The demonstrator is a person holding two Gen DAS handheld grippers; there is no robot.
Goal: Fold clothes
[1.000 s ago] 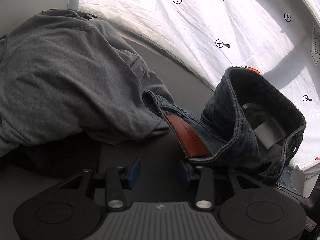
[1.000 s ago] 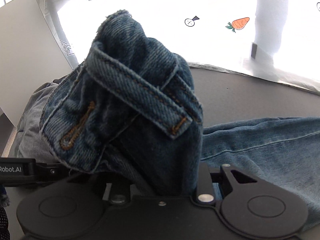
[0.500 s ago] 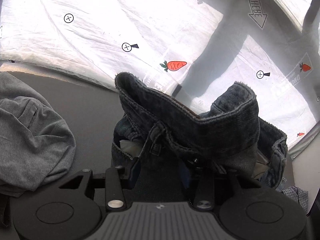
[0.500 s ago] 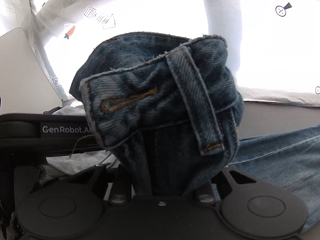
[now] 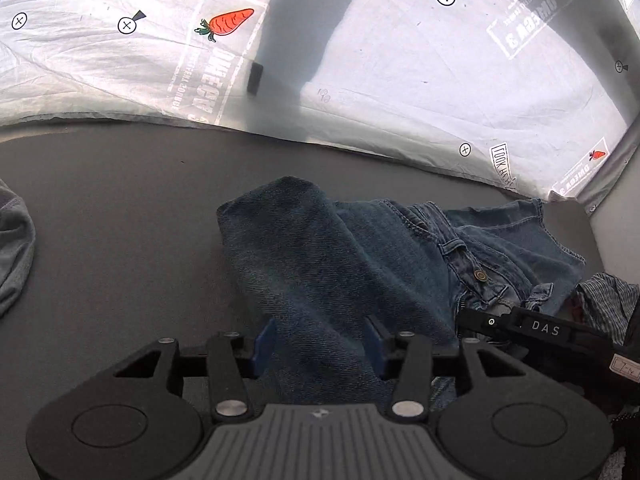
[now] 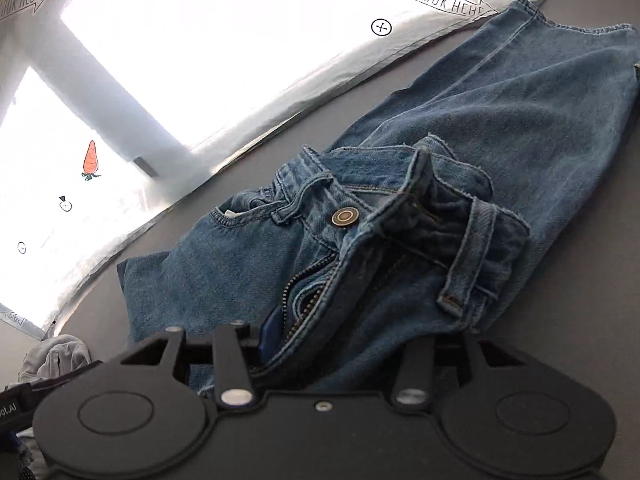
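Dark grey desk [image 5: 120,208] against white printed sheeting. Left wrist view: left gripper [image 5: 320,344], jaws spread, denim lying loose between them; jeans [image 5: 340,264] rest on the desk. Right wrist view: right gripper [image 6: 320,340], jaws clenched on the jeans' [image 6: 400,240] open fly.

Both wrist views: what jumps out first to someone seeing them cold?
The blue jeans dominate, lying crumpled on the dark grey table, with the brass waist button and open zipper right in front of the right gripper, which is clamped on the waistband. Behind the table, a backlit white sheet with orange carrot prints fills the background.
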